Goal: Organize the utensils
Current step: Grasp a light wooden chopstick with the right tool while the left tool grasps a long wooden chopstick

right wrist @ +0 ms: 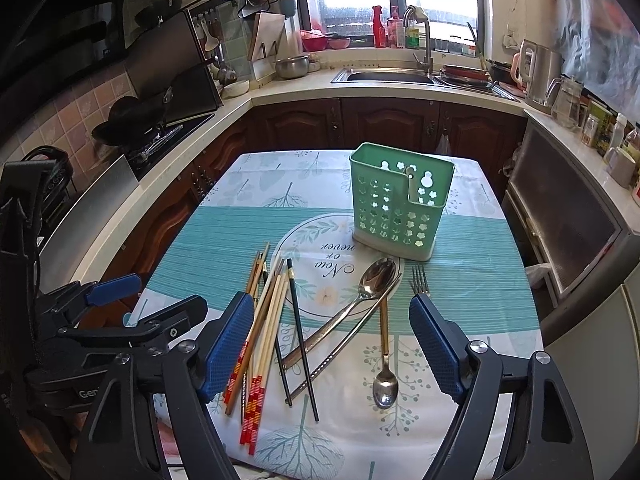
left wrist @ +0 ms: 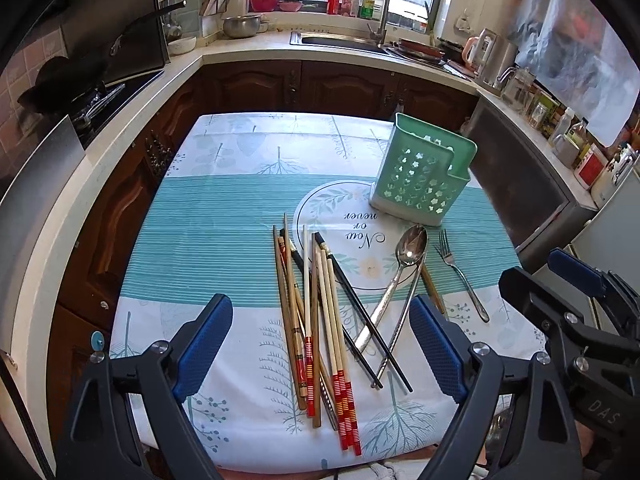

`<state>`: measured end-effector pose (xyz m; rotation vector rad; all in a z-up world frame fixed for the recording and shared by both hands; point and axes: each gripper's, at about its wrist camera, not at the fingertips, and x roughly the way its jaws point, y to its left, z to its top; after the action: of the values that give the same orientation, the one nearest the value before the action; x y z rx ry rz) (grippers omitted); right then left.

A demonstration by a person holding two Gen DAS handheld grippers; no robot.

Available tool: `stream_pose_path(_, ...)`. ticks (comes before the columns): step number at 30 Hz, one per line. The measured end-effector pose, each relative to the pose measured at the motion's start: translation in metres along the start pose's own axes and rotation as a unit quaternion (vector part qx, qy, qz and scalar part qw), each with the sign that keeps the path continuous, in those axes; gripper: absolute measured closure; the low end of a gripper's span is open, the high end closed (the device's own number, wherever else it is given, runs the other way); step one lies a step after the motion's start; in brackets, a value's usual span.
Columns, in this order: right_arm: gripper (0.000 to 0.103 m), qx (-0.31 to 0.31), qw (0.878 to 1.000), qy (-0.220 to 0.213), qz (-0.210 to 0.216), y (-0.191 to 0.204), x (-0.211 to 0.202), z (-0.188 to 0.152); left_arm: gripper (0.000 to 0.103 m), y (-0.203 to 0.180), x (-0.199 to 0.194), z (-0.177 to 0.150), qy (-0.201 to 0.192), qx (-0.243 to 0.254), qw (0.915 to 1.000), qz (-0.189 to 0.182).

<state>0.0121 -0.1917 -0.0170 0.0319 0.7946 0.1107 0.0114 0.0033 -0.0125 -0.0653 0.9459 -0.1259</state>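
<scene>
Lying loose: chopsticks (left wrist: 320, 328) heaped mid-counter (left wrist: 208, 240)
Spoons: two large (left wrist: 404, 264) crossed, one small (right wrist: 385, 384) – one fork (left wrist: 460, 276) beside
Caddy (left wrist: 420, 176): green, upright, far right
Tools: left tool (left wrist: 320, 344), right tool (right wrist: 332, 344) – both spread, empty
Room: bare cloth left

- 1 green holder (right wrist: 401, 200) standing on the table
- 1 fork (left wrist: 460, 272) lying flat
- 2 spoons showing: big (right wrist: 374, 280), small (right wrist: 385, 386)
- 2 black chopsticks (right wrist: 301, 340) lying crossed
- wooden chopsticks (left wrist: 320, 320) piling up, count unclear
</scene>
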Motion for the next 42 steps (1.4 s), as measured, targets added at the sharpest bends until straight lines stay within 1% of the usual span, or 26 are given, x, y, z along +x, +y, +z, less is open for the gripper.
stream_pose_path(2, 0.023, -0.006, 1.0, -0.001, 0.0, 0.001, 0.0, 0.007, 0.015, 0.001, -0.002, 0.006, -0.003, 0.007, 0.9999, 0.008)
stream_pose_path(4, 0.023, -0.012, 1.0, -0.002, 0.005, 0.001, -0.001, 0.016, 0.015, 0.004, -0.004, 0.012, 0.001, 0.01, 0.9999, 0.007)
stream_pose_path(9, 0.026, -0.025, 1.0, -0.009, 0.013, -0.001, -0.003, 0.041, 0.014, 0.017, 0.0, 0.03, 0.025, -0.005, 0.9996, -0.014)
stream_pose_path(11, 0.034, -0.029, 0.999, -0.002, 0.021, -0.002, 0.001, 0.051, 0.014, 0.022, 0.004, 0.036, 0.027, -0.003, 0.9995, -0.015)
stream_pose_path(14, 0.041, -0.034, 0.999, 0.017, 0.037, 0.0, 0.012, 0.064, 0.014, 0.029, 0.015, 0.042, 0.029, 0.005, 0.9996, 0.005)
stream_pose_path(17, 0.049, -0.038, 0.997, 0.045, 0.043, 0.002, 0.035, 0.07, 0.014, 0.043, 0.031, 0.046, 0.046, -0.006, 0.9989, -0.009)
stream_pose_path(19, 0.052, -0.035, 0.995, 0.073, 0.05, 0.002, 0.055, 0.069, 0.018, 0.051, 0.043, 0.047, 0.061, -0.014, 0.9979, -0.017)
stream_pose_path(21, 0.056, -0.03, 0.993, 0.095, 0.059, 0.001, 0.072, 0.065, 0.032, 0.06, 0.058, 0.045, 0.08, -0.022, 0.9963, -0.022)
stream_pose_path(22, 0.058, -0.025, 0.992, 0.109, 0.062, 0.0, 0.081, 0.062, 0.036, 0.064, 0.066, 0.043, 0.091, -0.025, 0.9952, -0.026)
stream_pose_path(24, 0.06, -0.017, 0.989, 0.129, 0.071, -0.001, 0.097, 0.056, 0.047, 0.07, 0.08, 0.037, 0.11, -0.029, 0.9929, -0.034)
stream_pose_path(25, 0.061, -0.013, 0.988, 0.138, 0.073, 0.0, 0.104, 0.053, 0.05, 0.072, 0.087, 0.032, 0.12, -0.031, 0.9916, -0.037)
stream_pose_path(26, 0.061, -0.011, 0.987, 0.144, 0.075, 0.001, 0.112, 0.049, 0.056, 0.074, 0.095, 0.028, 0.132, -0.033, 0.9898, -0.042)
stream_pose_path(27, 0.061, -0.007, 0.985, 0.155, 0.078, 0.002, 0.12, 0.045, 0.062, 0.075, 0.104, 0.023, 0.145, -0.035, 0.9876, -0.049)
stream_pose_path(28, 0.061, -0.005, 0.984, 0.161, 0.081, 0.001, 0.128, 0.04, 0.066, 0.076, 0.111, 0.019, 0.157, -0.038, 0.9852, -0.057)
stream_pose_path(30, 0.061, -0.002, 0.981, 0.175, 0.086, 0.001, 0.143, 0.03, 0.078, 0.078, 0.128, 0.011, 0.186, -0.047, 0.9784, -0.078)
stream_pose_path(31, 0.061, -0.002, 0.979, 0.181, 0.089, 0.003, 0.15, 0.026, 0.08, 0.079, 0.136, 0.008, 0.199, -0.054, 0.9746, -0.087)
stream_pose_path(32, 0.061, -0.001, 0.978, 0.187, 0.092, 0.005, 0.156, 0.021, 0.085, 0.079, 0.141, 0.006, 0.206, -0.058, 0.9725, -0.092)
stream_pose_path(33, 0.061, 0.0, 0.977, 0.193, 0.094, 0.007, 0.163, 0.015, 0.087, 0.079, 0.149, 0.004, 0.215, -0.064, 0.9695, -0.099)
stream_pose_path(37, 0.064, 0.005, 0.97, 0.218, 0.104, 0.015, 0.184, 0.0, 0.087, 0.076, 0.166, 0.001, 0.231, -0.082, 0.962, -0.12)
stream_pose_path(42, 0.064, 0.006, 0.965, 0.238, 0.106, 0.024, 0.203, -0.013, 0.091, 0.07, 0.177, 0.008, 0.235, -0.087, 0.9599, -0.125)
